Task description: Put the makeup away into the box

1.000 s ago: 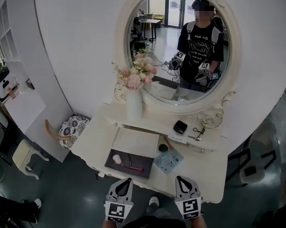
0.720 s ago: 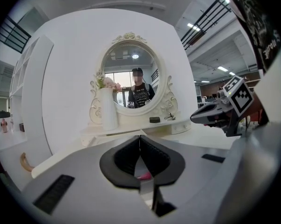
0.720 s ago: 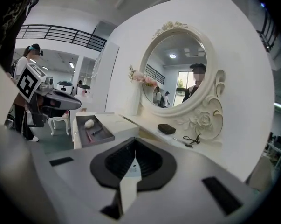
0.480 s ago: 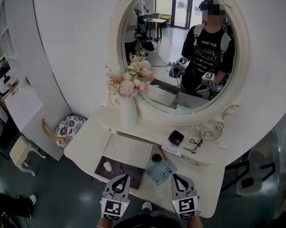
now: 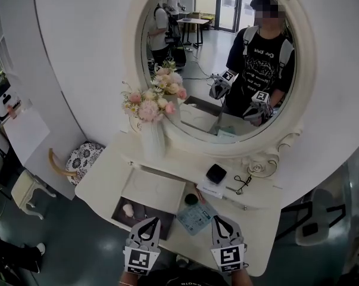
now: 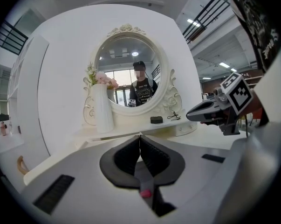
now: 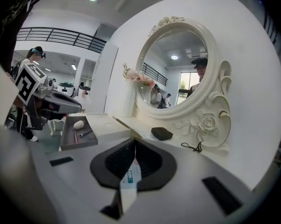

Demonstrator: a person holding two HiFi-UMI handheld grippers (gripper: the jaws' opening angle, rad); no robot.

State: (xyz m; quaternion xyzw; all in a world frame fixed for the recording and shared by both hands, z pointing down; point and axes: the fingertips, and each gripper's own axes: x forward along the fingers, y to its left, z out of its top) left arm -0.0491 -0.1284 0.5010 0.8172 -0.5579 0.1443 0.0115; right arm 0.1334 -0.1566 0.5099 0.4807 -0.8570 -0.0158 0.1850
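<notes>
In the head view an open dark box [image 5: 121,214] with its white lid [image 5: 153,189] laid back sits at the dressing table's front left. A pale sponge [image 5: 128,209] lies in it. To its right lie a teal packet [image 5: 196,217], a small dark round pot [image 5: 191,199], a black compact [image 5: 216,173] and an eyelash curler [image 5: 243,183]. My left gripper [image 5: 151,220] is shut and empty over the box's front edge. Beside the packet's near corner, my right gripper [image 5: 217,218] is shut too. The box [image 7: 77,136] and compact [image 7: 161,133] show in the right gripper view.
A white vase of pink flowers [image 5: 153,137] stands at the table's back left under the round mirror [image 5: 218,58], which reflects a person holding both grippers. A patterned stool [image 5: 84,158] and a white chair [image 5: 30,189] stand on the floor to the left.
Both grippers have come forward to the table's front edge, side by side and still shut. The table and mirror now look nearer in the head view.
</notes>
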